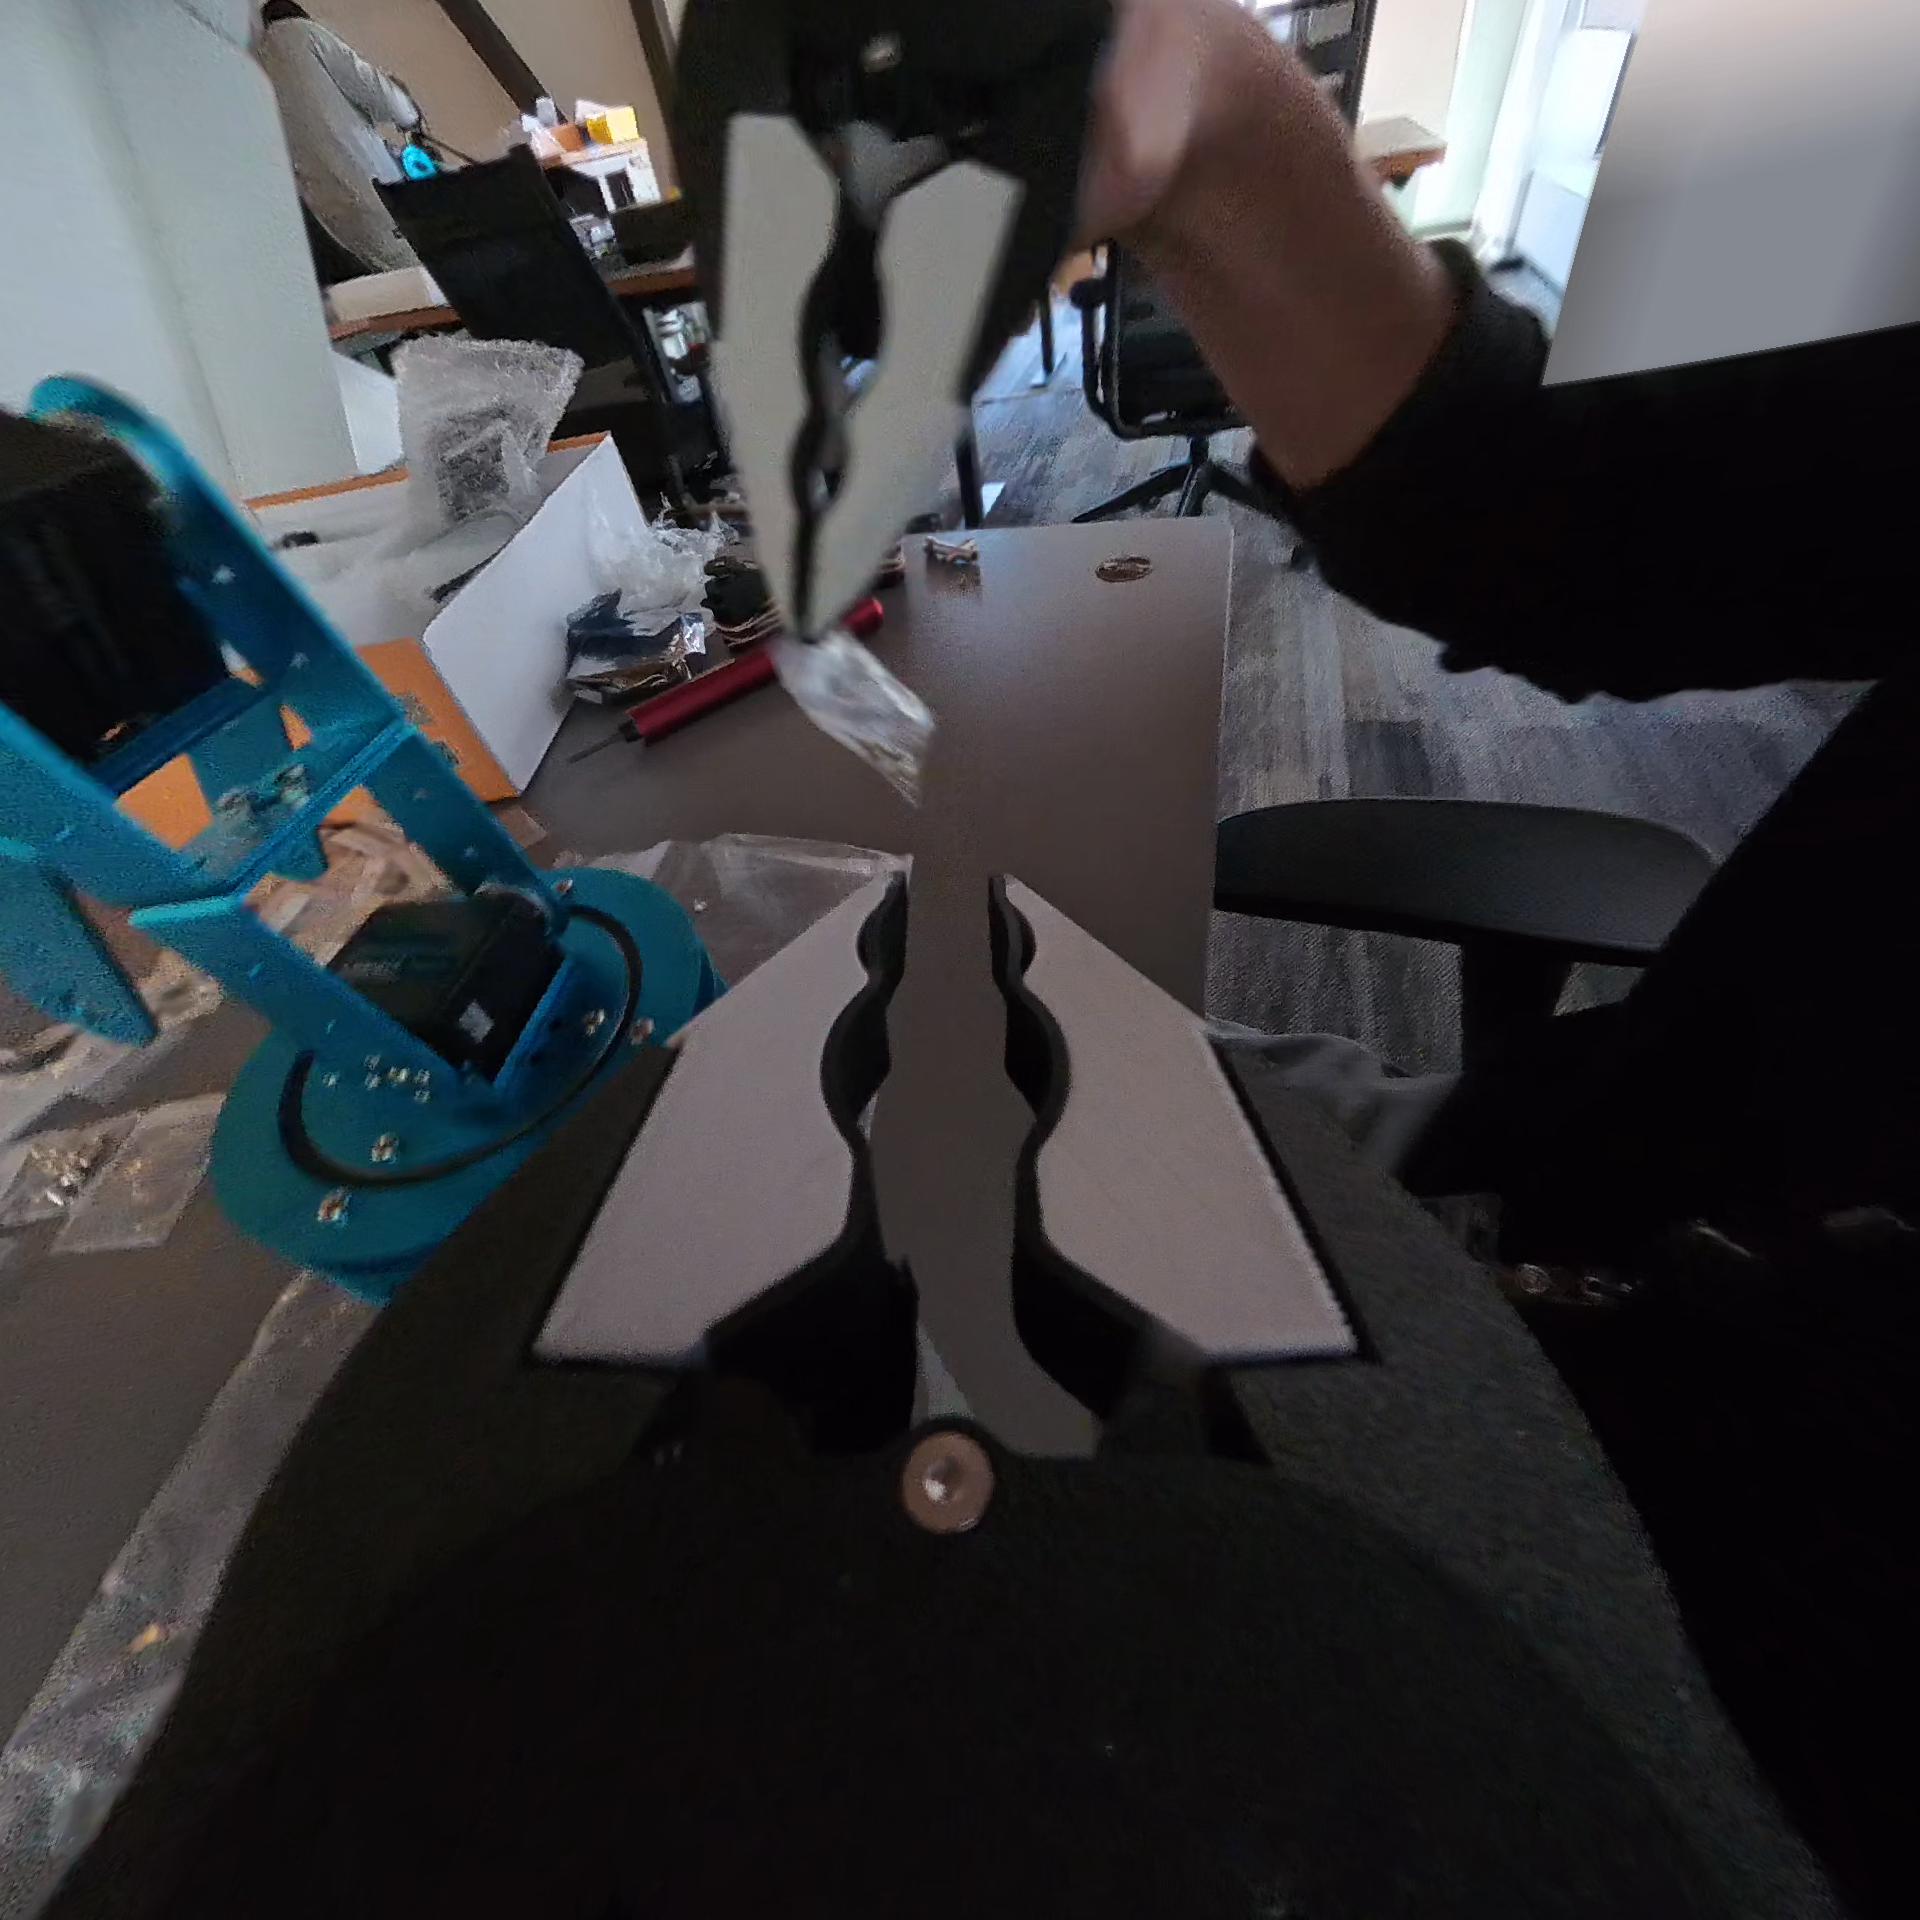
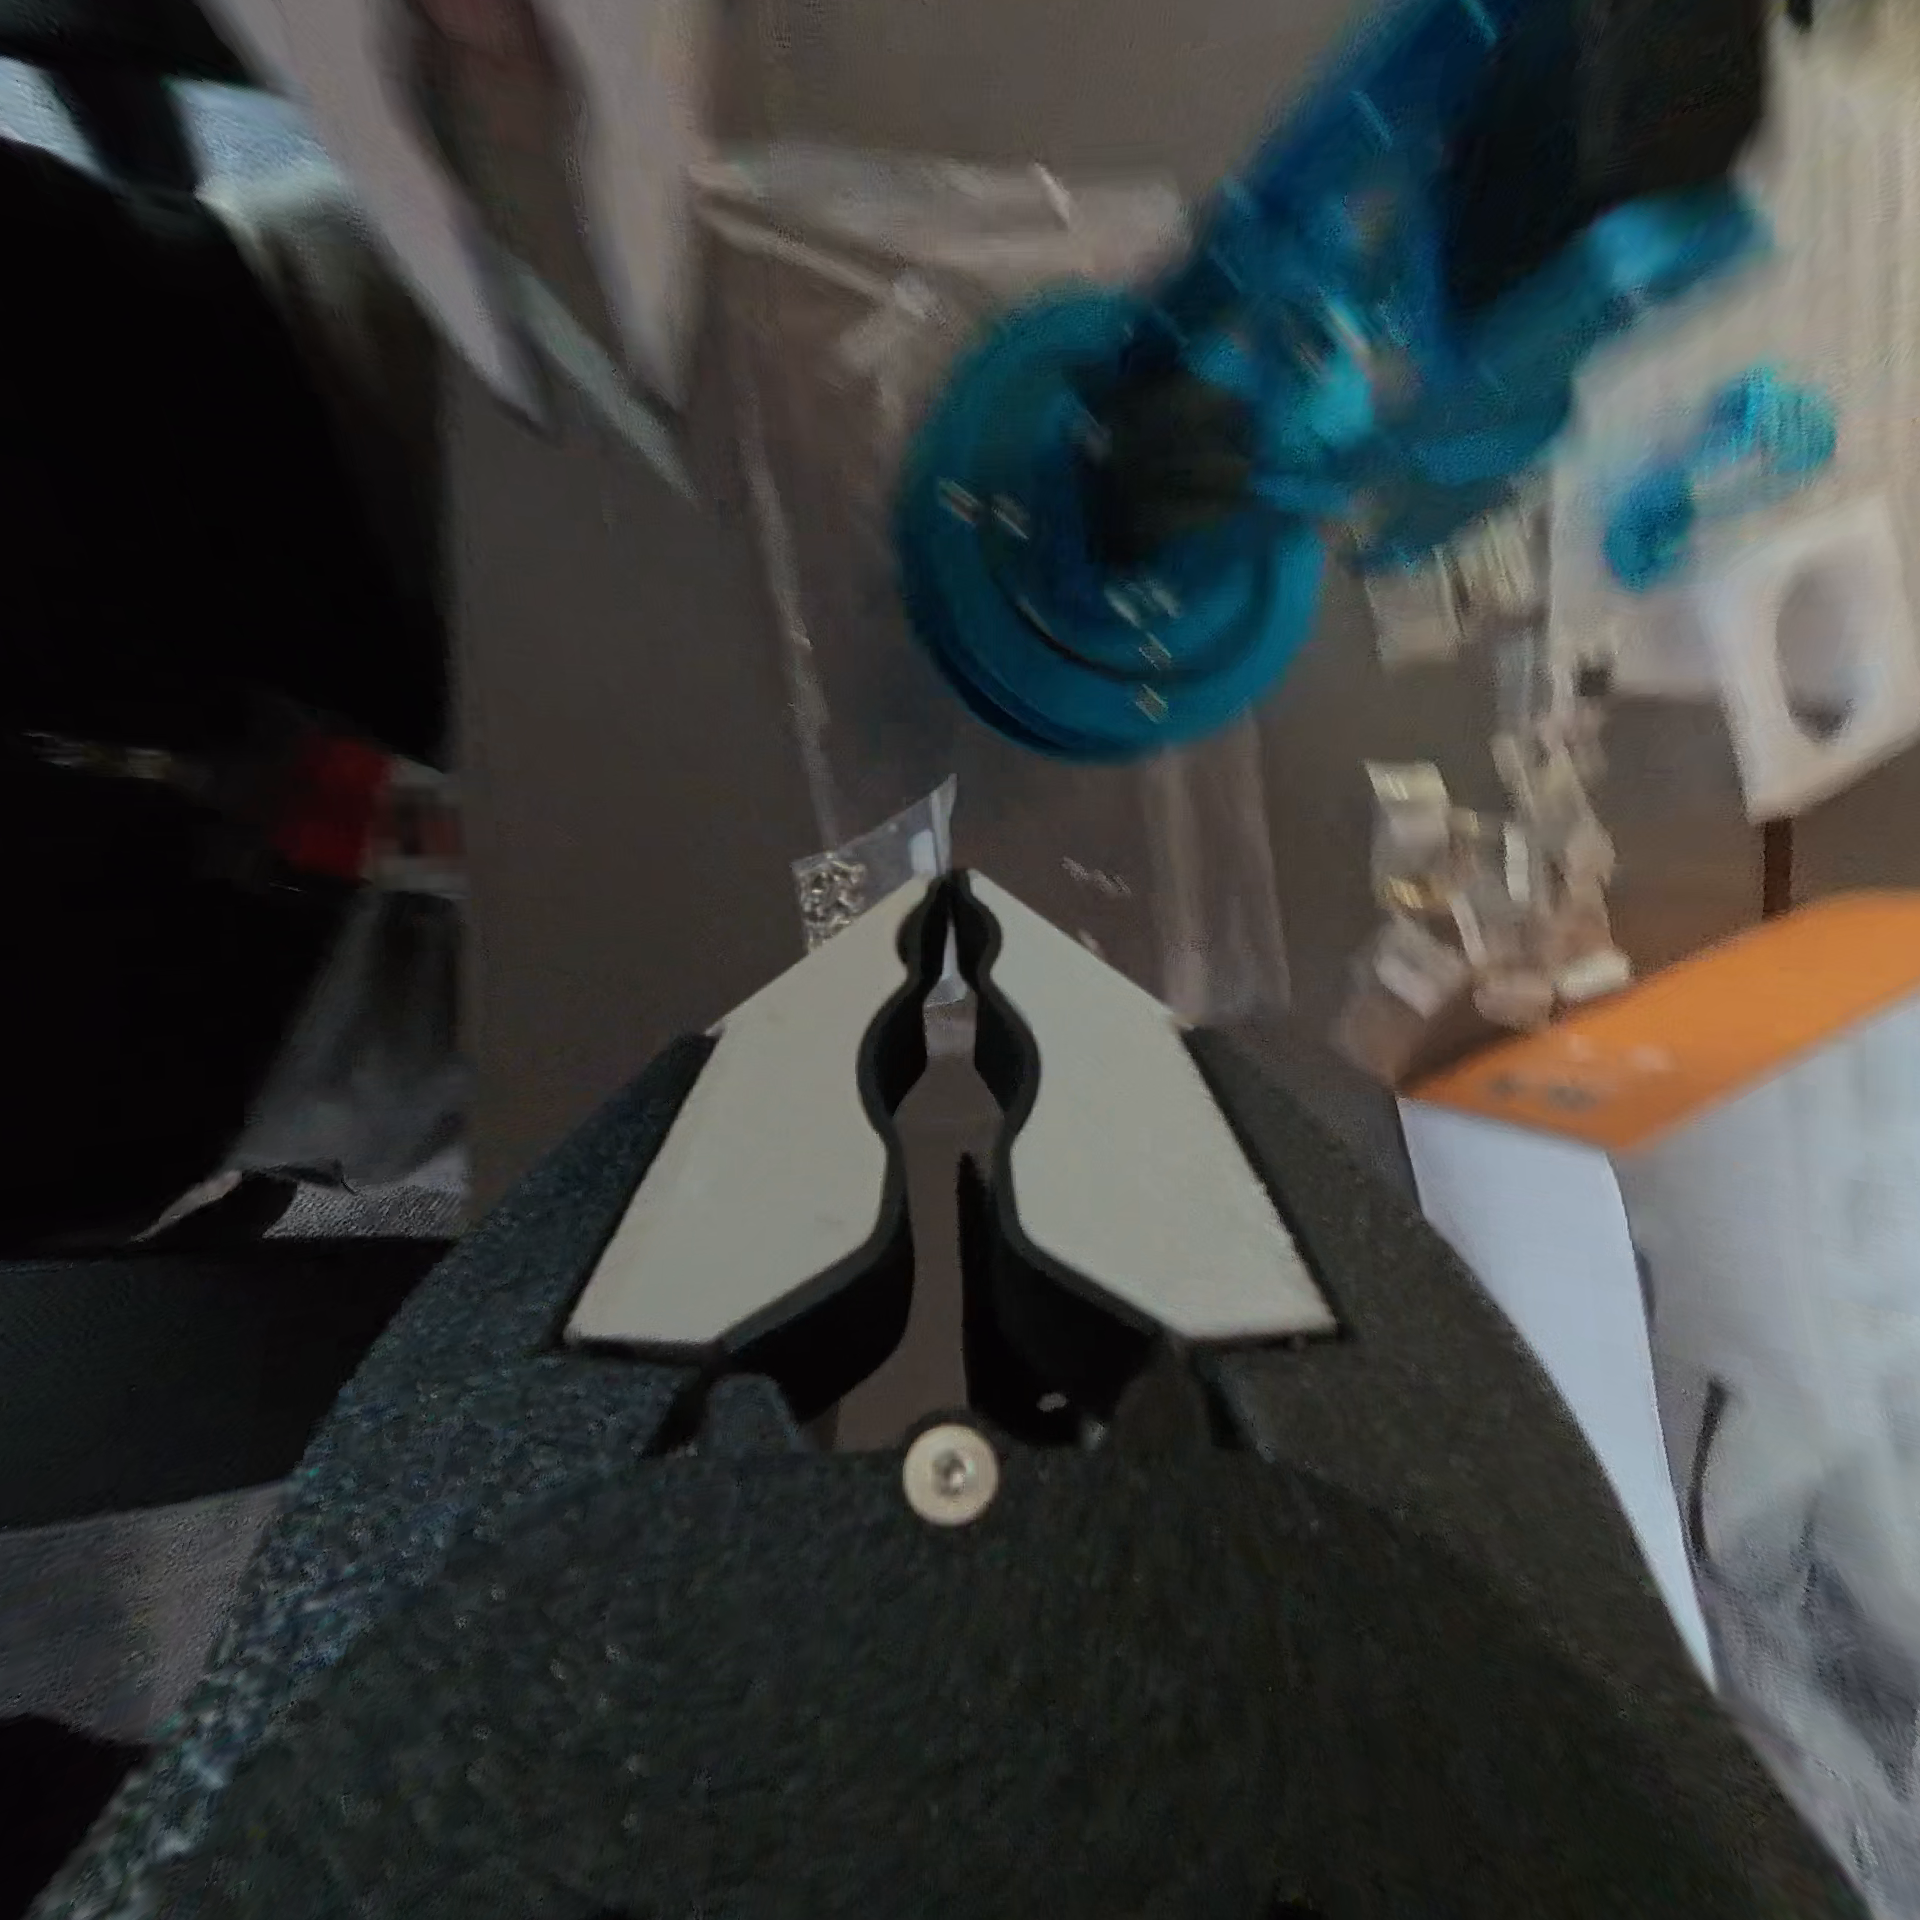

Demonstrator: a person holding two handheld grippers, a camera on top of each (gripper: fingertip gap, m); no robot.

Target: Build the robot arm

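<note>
Pinching clear screw bag (image 1: 857, 701) by top corner in right gripper (image 1: 810, 623); light, floppy, slippery. Left gripper (image 1: 945, 894) parted, empty, near blue arm base (image 1: 436, 1122).

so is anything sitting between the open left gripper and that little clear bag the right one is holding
Nothing visible. The left gripper is open, with only bare table between it and the small clear bag pinched in the right gripper. The blue metal assembly stands off to the left.

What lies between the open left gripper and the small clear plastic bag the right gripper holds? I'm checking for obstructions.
Only bare brown tabletop, seen in the left wrist view, lies between the left gripper and the small clear plastic bag pinched by the right gripper.
</note>
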